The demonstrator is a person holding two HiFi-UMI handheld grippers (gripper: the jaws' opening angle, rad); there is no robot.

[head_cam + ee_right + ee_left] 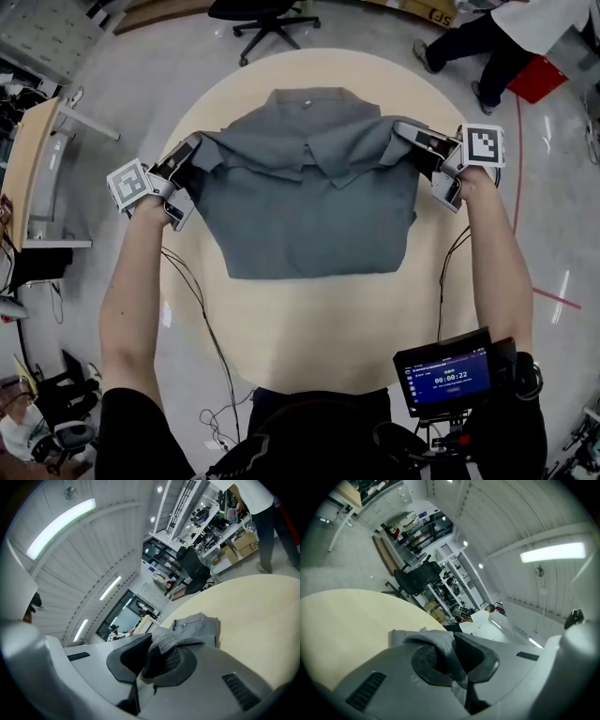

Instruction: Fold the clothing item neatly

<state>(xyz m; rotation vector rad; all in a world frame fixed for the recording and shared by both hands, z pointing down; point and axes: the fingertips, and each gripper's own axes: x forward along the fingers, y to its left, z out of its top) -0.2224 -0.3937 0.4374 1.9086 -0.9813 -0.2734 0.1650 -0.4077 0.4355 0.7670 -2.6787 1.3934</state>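
Observation:
A grey collared shirt (309,206) lies on the round pale table (309,328), its lower part folded up over the collar end. My left gripper (192,150) is shut on the shirt's left corner, and grey cloth (445,648) shows pinched between its dark pads. At the shirt's right corner my right gripper (405,133) is shut too, with a bunch of grey fabric (171,644) clamped in its jaws. Both corners are lifted a little off the table, so the cloth stretches between the two grippers.
A black office chair (267,19) stands beyond the table's far edge. A person (506,37) stands at the upper right by a red box (537,78). A wooden desk (23,159) is on the left. A screen device (445,380) sits at my waist.

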